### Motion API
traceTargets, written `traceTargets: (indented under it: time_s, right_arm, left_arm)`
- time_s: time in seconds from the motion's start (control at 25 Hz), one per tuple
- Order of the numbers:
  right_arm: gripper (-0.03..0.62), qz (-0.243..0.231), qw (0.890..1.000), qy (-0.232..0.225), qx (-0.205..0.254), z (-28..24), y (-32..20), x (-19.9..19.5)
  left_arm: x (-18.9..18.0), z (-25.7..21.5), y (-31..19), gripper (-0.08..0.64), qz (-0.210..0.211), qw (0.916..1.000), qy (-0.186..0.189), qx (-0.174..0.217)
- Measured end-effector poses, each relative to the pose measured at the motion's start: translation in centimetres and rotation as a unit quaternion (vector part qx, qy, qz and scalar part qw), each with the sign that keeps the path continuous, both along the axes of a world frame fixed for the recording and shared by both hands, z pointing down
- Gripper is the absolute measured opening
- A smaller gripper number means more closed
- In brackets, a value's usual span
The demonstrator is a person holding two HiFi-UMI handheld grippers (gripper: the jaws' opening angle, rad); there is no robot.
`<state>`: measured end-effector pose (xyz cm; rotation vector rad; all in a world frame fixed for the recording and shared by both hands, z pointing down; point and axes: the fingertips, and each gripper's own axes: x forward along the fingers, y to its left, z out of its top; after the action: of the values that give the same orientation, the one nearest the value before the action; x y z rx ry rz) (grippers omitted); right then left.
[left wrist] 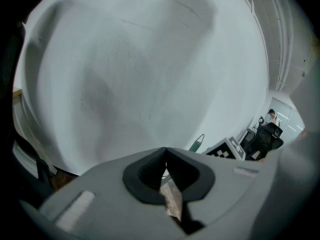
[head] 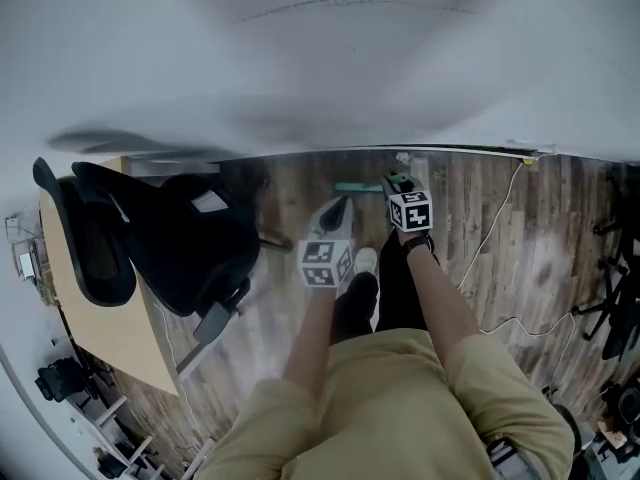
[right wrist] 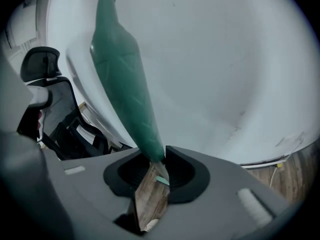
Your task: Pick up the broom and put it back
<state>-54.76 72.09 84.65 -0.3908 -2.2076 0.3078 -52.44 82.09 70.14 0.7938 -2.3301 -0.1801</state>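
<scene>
The broom's green handle grip [right wrist: 125, 79] rises from between the jaws of my right gripper [right wrist: 159, 160] and leans left toward the white wall. This gripper is shut on the handle where the green grip narrows to a thin shaft. In the head view the right gripper [head: 396, 184] is held near the foot of the wall, and the green handle [head: 352, 186] runs left from it. My left gripper [head: 335, 214] hangs lower and to the left, shut with nothing in it [left wrist: 165, 152]. Its view catches the handle's green end [left wrist: 197, 143] beside the right gripper's marker cube [left wrist: 227, 149]. The broom's head is hidden.
A black office chair [head: 170, 238] stands at the left against a wooden desk [head: 105, 328]. A white wall [head: 320, 58] rises straight ahead. A thin cable [head: 497, 230] trails over the wooden floor at the right, with dark stands [head: 615, 298] beyond it.
</scene>
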Motion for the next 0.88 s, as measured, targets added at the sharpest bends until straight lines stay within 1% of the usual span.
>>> traceTargets:
  time_s: [0.2, 0.32, 0.44, 0.56, 0.68, 0.8, 0.88]
  right_arm:
    - [0.100, 0.002, 0.998, -0.045, 0.031, -7.5, -1.2, 3.1]
    - [0.098, 0.018, 0.995, -0.090, 0.048, -13.7, -2.6, 3.7]
    - [0.098, 0.045, 0.987, -0.142, 0.060, -20.4, -4.0, 4.4]
    - [0.098, 0.067, 0.975, -0.197, 0.074, -26.7, -4.7, 5.6]
    - [0.094, 0.084, 0.960, -0.252, 0.089, -32.6, -5.7, 6.2]
    - [0.095, 0.114, 0.942, -0.306, 0.079, -39.2, -7.0, 6.8]
    - [0.094, 0.127, 0.931, -0.333, 0.074, -43.5, -7.7, 8.8]
  left_arm:
    - [1.6, -3.9, -0.7, 0.002, 0.016, 0.9997, -0.015, 0.011]
    - [1.5, -7.6, -1.7, 0.002, 0.029, 0.9983, -0.044, 0.023]
    - [1.2, -11.9, -3.0, 0.002, 0.047, 0.9951, -0.081, 0.033]
    - [1.3, -16.0, -4.3, 0.002, 0.060, 0.9908, -0.114, 0.042]
    - [1.1, -20.3, -5.6, 0.002, 0.070, 0.9849, -0.151, 0.048]
    - [1.5, -26.0, -6.6, 0.002, 0.090, 0.9744, -0.198, 0.056]
    - [3.3, -29.3, -7.1, 0.002, 0.099, 0.9697, -0.215, 0.061]
